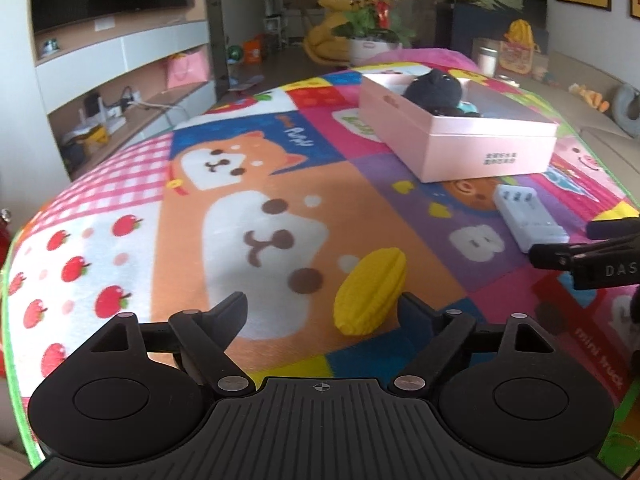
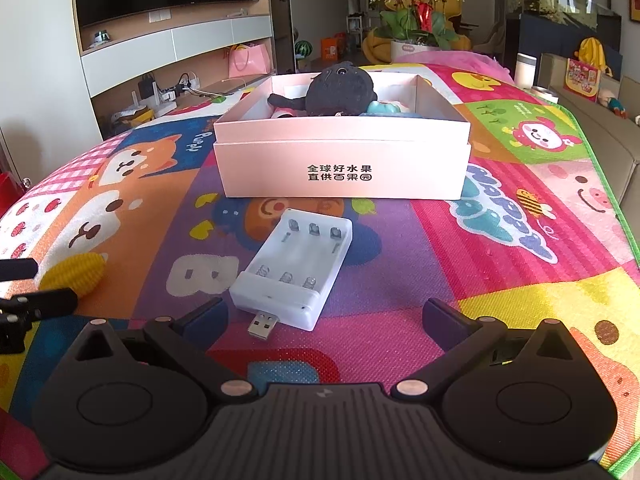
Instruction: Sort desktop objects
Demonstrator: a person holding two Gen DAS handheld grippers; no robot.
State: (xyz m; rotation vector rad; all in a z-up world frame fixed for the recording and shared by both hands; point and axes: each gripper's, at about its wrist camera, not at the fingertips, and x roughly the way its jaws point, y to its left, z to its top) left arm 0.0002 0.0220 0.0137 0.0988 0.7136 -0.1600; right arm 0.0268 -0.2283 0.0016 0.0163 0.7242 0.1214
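A yellow toy corn cob (image 1: 370, 292) lies on the colourful cartoon mat (image 1: 224, 208), just ahead of my open left gripper (image 1: 322, 308), close to its right finger. A white USB battery charger (image 2: 296, 272) lies on the mat just ahead of my open right gripper (image 2: 324, 316), plug toward me. Behind it stands a pink open box (image 2: 344, 160) holding a black plush toy (image 2: 340, 88) and other small items. The box (image 1: 456, 128) and charger (image 1: 528, 216) also show in the left wrist view, and the corn (image 2: 76, 272) in the right wrist view.
The right gripper's fingers (image 1: 592, 252) reach in at the right edge of the left wrist view. A flower pot (image 2: 416, 28) stands beyond the mat's far end. A TV wall unit (image 2: 168, 40) is at the left, a sofa (image 2: 600, 136) at the right.
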